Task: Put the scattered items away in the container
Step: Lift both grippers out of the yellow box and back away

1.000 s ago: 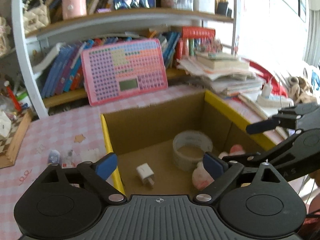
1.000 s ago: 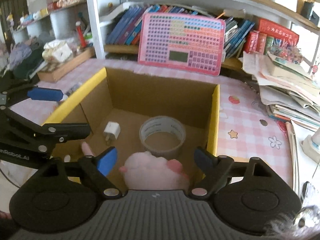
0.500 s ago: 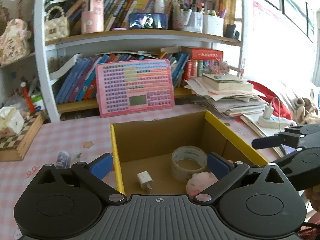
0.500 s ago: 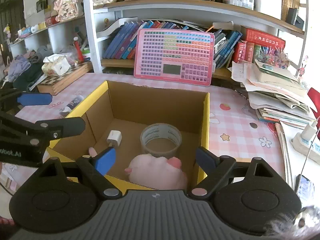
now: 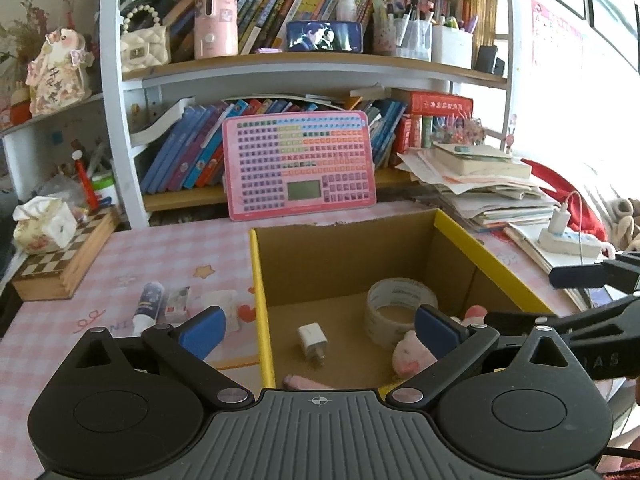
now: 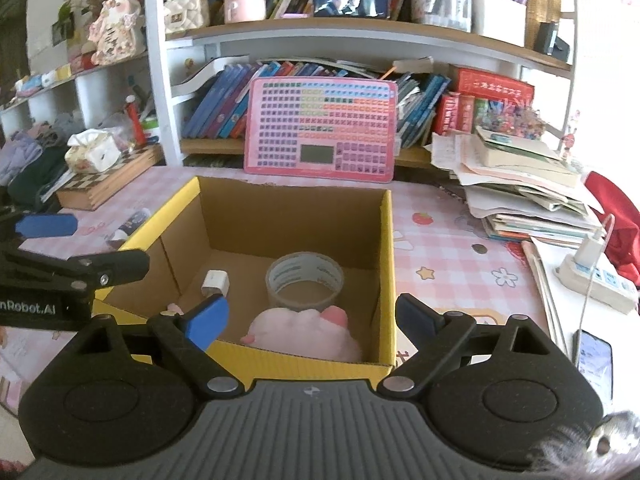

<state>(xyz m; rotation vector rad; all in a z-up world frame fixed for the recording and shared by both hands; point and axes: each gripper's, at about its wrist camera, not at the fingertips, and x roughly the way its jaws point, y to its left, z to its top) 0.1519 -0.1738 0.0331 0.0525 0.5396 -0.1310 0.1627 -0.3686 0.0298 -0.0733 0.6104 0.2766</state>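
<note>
The cardboard box (image 5: 260, 300) (image 6: 390, 260) with a yellow rim holds a tape roll (image 5: 380, 320) (image 6: 304, 270), a white charger plug (image 5: 312, 338) (image 6: 216, 282) and a pink plush (image 5: 410, 354) (image 6: 304, 332). My left gripper (image 5: 320, 330) stands open and empty above the box's left wall. My right gripper (image 6: 312, 317) hangs over the near rim; its jaws are opening and its pads are clear of the plush below. A small tube (image 5: 148, 306), a card (image 5: 177, 304) and a white packet (image 5: 230, 304) lie on the table left of the box.
A pink key-grid tablet (image 5: 300, 168) leans on the bookshelf behind the box. A checkered wooden box (image 5: 68, 256) with a tissue pack sits at the left. A paper stack (image 5: 480, 184), a power strip (image 6: 592, 276) and a phone (image 6: 594, 364) lie at the right.
Both grippers have drawn back from the box and tipped upward, so more shelf shows. The right jaws have spread wider, and the plush stays on the box floor.
</note>
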